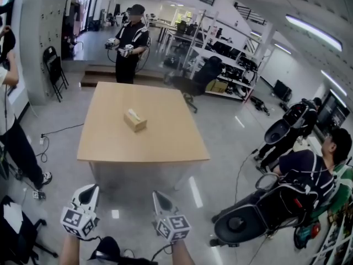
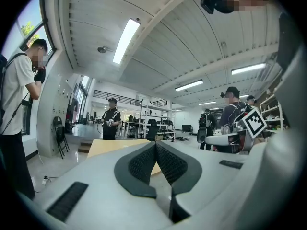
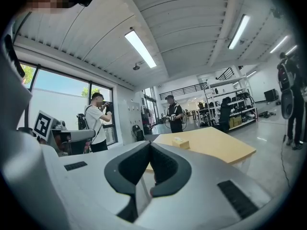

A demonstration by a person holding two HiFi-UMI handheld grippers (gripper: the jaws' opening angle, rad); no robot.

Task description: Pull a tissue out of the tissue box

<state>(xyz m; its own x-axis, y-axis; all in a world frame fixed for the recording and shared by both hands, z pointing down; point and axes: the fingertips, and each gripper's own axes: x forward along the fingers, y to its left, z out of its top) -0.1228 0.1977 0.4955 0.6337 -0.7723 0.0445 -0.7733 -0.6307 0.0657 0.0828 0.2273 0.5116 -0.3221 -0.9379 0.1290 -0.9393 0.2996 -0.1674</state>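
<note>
The tan cardboard tissue box (image 1: pixel 135 120) is sitting on the pale wooden desk (image 1: pixel 165 142), well ahead of and between the left hand-held gripper (image 1: pixel 90 192) and the right hand-held gripper (image 1: pixel 160 197), its long axis slanting across their line; the right is judged marginally nearer. Both are standing fully closed, gripping nothing. Of the gripper views, only the right is showing the box.

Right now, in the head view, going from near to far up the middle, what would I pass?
left gripper and right gripper side by side → table → tissue box → person in black beyond the table's far end.
</note>
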